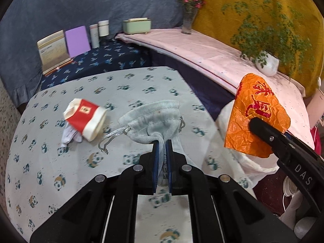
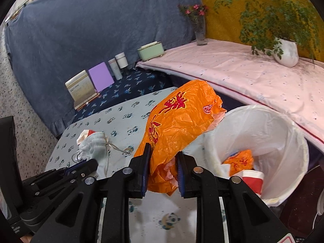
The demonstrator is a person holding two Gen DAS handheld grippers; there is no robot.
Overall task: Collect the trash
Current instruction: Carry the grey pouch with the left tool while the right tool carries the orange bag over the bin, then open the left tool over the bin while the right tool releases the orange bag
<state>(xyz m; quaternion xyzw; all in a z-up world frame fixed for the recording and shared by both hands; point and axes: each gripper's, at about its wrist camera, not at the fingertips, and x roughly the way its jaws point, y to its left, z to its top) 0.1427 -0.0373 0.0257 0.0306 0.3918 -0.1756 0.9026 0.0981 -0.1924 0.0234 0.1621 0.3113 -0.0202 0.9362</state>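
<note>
My left gripper [image 1: 162,142] is shut on a pale blue drawstring pouch [image 1: 156,119] lying on the panda-print table [image 1: 60,174]; it also shows in the right wrist view [image 2: 94,163]. My right gripper [image 2: 163,151] is shut on a crumpled orange plastic bag with red print [image 2: 178,117], held above the table's right edge beside the white-lined trash bin [image 2: 283,125]. The orange bag also shows in the left wrist view [image 1: 255,117]. A red and white paper cup [image 1: 86,118] lies on its side on a crumpled white tissue [image 1: 69,136], left of the pouch.
The bin holds another orange wrapper [image 2: 241,162] and a red cup [image 2: 253,182]. Behind the table stand a card stand [image 1: 53,50], a purple board [image 1: 78,40], jars [image 1: 100,31], a green box [image 1: 136,26], a flower vase [image 1: 188,20] and a potted plant [image 1: 267,62].
</note>
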